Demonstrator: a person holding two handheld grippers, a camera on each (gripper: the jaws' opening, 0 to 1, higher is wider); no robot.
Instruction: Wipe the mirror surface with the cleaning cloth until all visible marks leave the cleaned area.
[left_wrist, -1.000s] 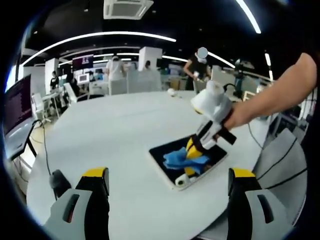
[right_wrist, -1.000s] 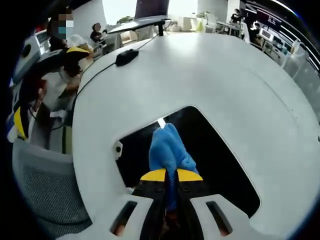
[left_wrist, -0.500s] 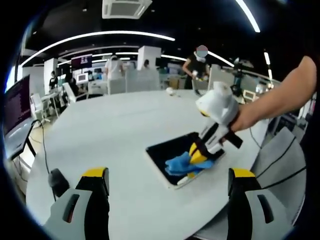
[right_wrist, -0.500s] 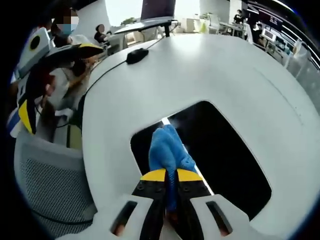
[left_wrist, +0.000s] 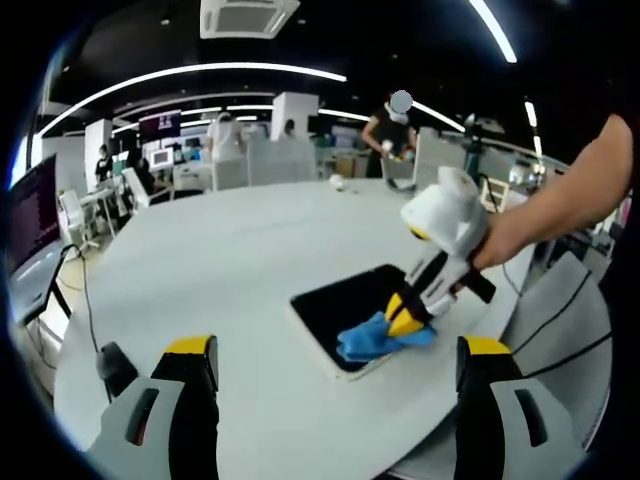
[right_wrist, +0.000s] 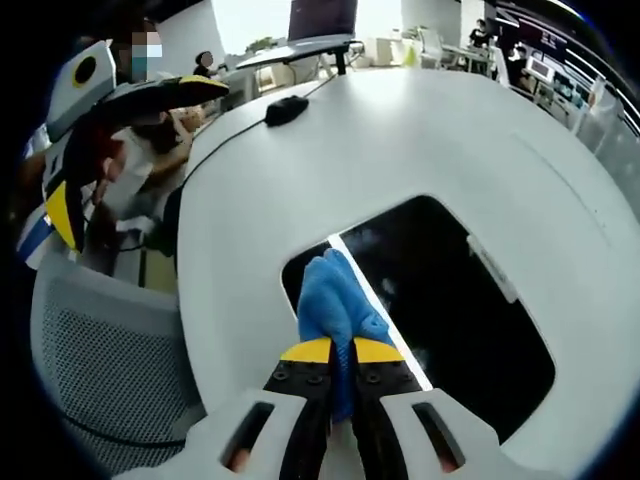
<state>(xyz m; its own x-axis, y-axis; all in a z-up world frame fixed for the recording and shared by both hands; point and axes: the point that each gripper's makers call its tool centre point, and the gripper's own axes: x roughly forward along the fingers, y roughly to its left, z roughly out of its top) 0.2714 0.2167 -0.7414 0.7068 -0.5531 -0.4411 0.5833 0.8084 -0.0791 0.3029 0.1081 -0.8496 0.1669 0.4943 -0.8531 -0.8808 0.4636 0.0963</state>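
As the right gripper (right_wrist: 333, 352), clenched on the cloth (right_wrist: 335, 300), has slid to the mirror's (right_wrist: 450, 310) near edge, wiping continues; left gripper (left_wrist: 335, 400) hangs released.

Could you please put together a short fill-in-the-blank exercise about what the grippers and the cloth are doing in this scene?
1. The right gripper is shut on a cloth whose colour is ____.
2. The cloth lies on the dark ____, a flat panel on the white table.
3. The left gripper has its jaws ____.

Missing words: blue; mirror; open
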